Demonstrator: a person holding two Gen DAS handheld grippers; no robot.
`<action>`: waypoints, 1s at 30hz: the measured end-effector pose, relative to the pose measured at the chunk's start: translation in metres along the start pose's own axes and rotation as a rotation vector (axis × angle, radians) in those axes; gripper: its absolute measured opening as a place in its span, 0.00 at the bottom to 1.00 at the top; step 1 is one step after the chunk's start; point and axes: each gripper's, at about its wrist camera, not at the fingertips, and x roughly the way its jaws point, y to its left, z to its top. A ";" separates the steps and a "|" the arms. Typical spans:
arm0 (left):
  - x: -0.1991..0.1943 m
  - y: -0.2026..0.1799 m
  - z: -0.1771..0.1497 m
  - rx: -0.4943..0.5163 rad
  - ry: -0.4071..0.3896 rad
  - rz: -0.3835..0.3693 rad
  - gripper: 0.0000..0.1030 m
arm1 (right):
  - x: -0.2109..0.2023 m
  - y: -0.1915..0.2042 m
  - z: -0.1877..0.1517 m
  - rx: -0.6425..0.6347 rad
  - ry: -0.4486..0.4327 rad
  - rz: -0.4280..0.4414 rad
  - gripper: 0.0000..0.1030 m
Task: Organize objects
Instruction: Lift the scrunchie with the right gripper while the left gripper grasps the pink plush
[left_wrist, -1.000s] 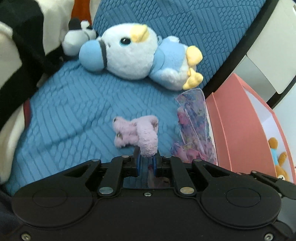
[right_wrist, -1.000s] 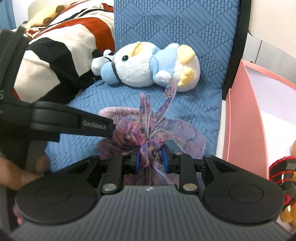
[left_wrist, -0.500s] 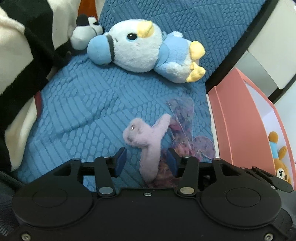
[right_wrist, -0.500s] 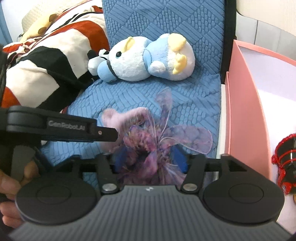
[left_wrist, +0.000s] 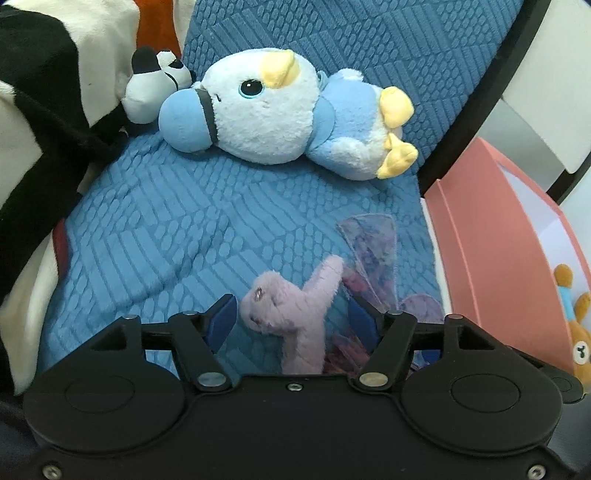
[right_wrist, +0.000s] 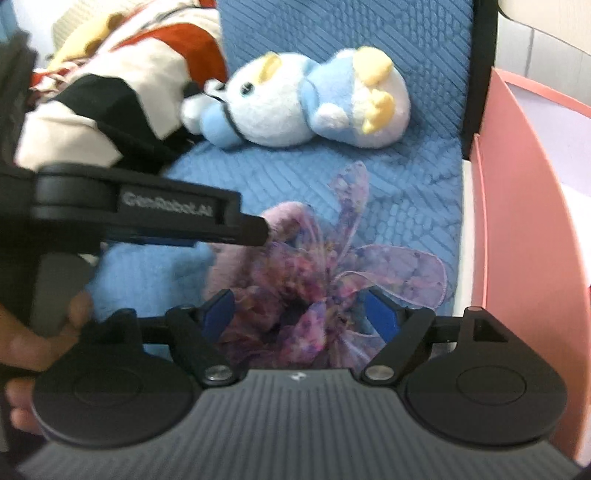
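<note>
Now the lilac plush (left_wrist: 295, 314) lies loose between the left tool's (left_wrist: 291, 321) opening jaws.

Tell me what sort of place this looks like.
Probably a bedroom or a child's room. Plush toys lie on a blue quilted cover, a patterned blanket is bunched beside them, and a pink box next to the cover holds another toy.
</note>
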 end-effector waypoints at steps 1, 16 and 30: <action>0.002 0.000 0.001 0.002 0.003 0.000 0.63 | 0.002 -0.002 0.000 0.016 0.005 0.008 0.77; 0.013 -0.004 0.002 0.022 0.036 -0.011 0.63 | -0.002 -0.013 -0.017 0.103 -0.001 -0.033 0.25; 0.021 -0.012 -0.005 0.052 0.038 0.067 0.47 | -0.039 -0.014 -0.002 0.076 -0.054 -0.049 0.25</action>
